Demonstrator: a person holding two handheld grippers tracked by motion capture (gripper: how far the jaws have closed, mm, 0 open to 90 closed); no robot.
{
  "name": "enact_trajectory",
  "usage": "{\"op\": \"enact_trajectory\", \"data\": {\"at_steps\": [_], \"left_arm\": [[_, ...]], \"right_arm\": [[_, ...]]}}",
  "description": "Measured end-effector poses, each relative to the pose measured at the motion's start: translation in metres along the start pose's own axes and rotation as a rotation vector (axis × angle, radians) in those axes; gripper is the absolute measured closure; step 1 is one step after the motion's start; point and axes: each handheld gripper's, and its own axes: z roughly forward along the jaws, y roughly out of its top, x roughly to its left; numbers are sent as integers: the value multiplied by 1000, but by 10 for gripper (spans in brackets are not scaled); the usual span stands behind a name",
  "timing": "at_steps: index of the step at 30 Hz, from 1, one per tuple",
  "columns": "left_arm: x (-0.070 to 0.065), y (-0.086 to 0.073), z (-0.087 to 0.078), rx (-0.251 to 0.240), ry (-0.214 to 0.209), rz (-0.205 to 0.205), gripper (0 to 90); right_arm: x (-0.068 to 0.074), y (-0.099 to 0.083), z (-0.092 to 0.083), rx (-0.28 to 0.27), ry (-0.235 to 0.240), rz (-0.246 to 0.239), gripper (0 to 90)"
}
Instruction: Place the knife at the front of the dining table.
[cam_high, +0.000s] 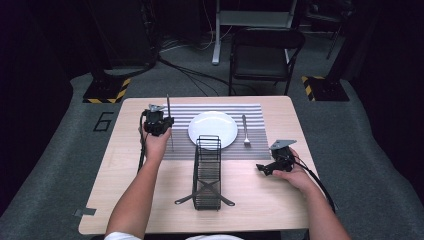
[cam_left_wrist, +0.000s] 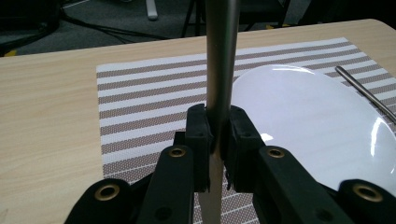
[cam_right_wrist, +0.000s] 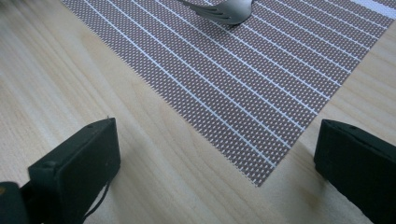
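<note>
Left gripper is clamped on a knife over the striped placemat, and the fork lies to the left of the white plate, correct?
Not quite: the fork lies to the right of the white plate, as the high view shows. The rest holds: the left gripper is clamped on the knife over the striped placemat.

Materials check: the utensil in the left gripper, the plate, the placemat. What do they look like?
Knife clamped in the left gripper: looks like brushed or satin metal, grey with a soft lengthwise sheen. Plate: glossy white, sharp glare spots, probably glazed ceramic, though melamine can't be ruled out. Placemat: woven-looking, matte, fine dotted mesh in brown and white stripes, likely vinyl or fabric.
</note>
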Motion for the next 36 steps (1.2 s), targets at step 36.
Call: {"op": "enact_trajectory", "data": {"at_steps": [36], "left_arm": [[4,3,50,43,72,-84,822]], "right_arm": [[-1,0,0,3,4,-10,0]]}}
